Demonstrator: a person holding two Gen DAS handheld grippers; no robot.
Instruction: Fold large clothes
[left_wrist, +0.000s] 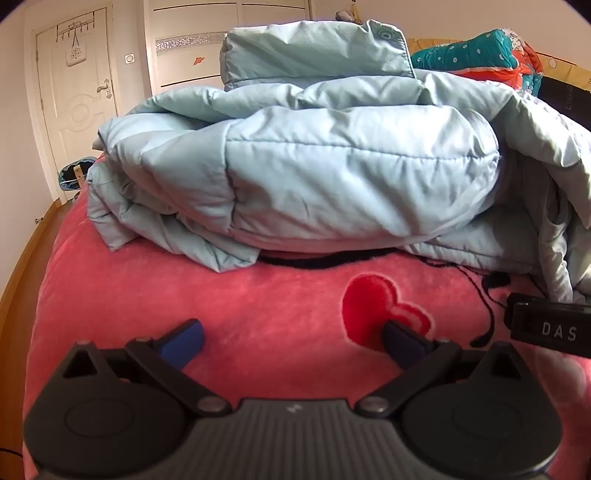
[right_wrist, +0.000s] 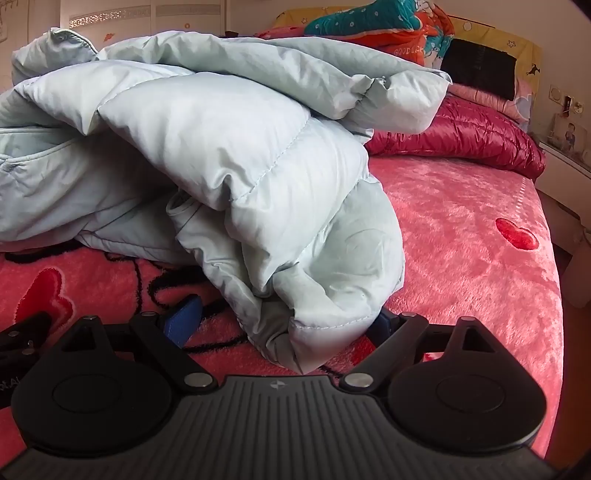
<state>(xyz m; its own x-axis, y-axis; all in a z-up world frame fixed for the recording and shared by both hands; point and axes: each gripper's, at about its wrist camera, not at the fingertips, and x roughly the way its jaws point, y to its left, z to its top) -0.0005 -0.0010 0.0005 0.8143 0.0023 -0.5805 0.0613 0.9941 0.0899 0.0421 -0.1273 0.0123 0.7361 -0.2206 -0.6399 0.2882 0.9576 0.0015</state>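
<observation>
From your left wrist camera, your left gripper (left_wrist: 293, 341) has its jaws spread wide and holding nothing, low over the pink blanket (left_wrist: 184, 295) on the bed, while the pale blue puffer jacket (left_wrist: 314, 177) lies bunched in a folded heap ahead of them, apart from both blue pads. From your right wrist camera, your right gripper (right_wrist: 284, 325) also stands with jaws wide, and a drooping corner of the jacket (right_wrist: 317, 295) hangs down between them, covering most of the right-hand pad; a red quilted garment (right_wrist: 461, 140) lies farther up the bed.
</observation>
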